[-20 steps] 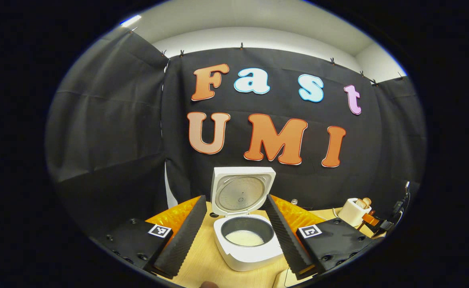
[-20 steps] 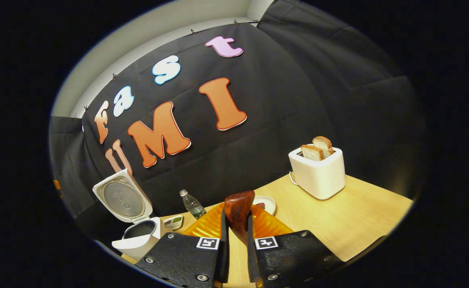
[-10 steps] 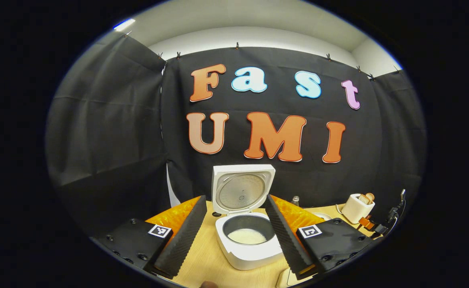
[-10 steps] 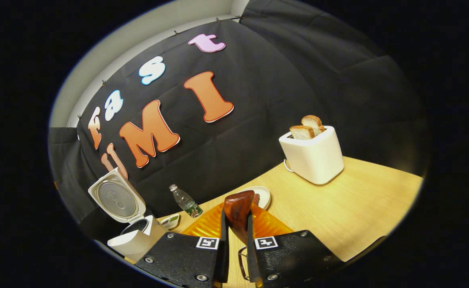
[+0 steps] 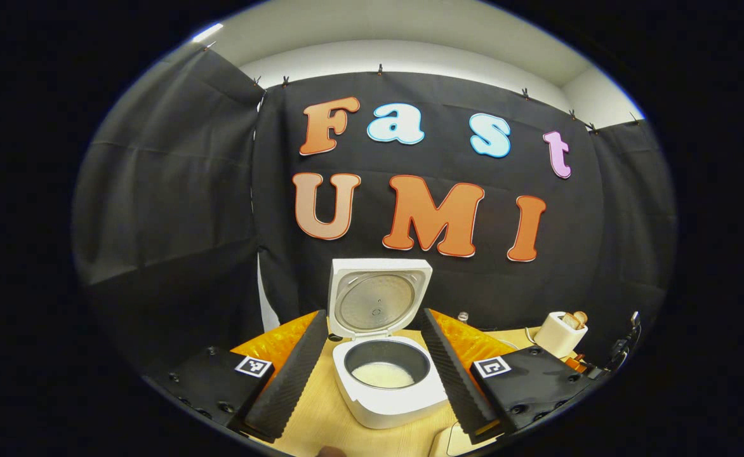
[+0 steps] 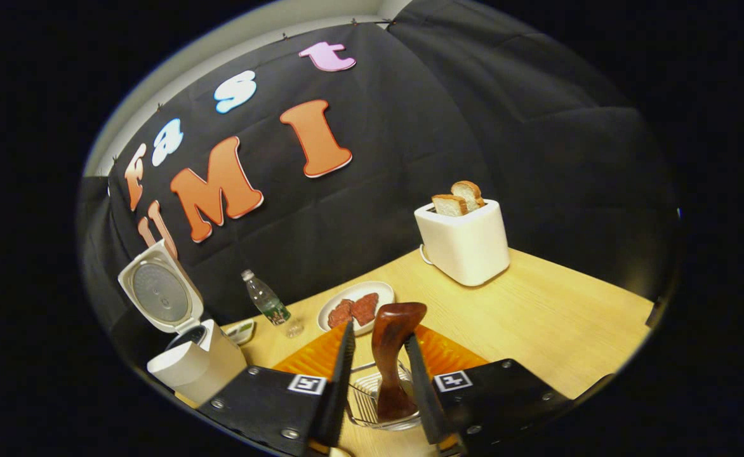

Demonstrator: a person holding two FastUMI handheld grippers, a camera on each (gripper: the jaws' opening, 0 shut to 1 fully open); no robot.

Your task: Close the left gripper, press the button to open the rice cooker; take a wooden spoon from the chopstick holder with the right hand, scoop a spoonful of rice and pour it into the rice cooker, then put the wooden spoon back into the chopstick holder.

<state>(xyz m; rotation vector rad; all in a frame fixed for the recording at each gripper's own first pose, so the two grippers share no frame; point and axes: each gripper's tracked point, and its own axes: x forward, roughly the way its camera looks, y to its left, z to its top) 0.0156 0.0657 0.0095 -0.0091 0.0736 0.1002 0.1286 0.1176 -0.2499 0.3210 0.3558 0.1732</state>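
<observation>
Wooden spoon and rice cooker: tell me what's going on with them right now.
A person is working with two handheld grippers. The right gripper has its fingers apart around the wooden spoon, which stands in the wire chopstick holder; whether they touch it is unclear. The left gripper is open, pointed at the rice cooker, whose lid stands up with white rice in the pot. The spoon looks returned, so the task seems nearly finished.
</observation>
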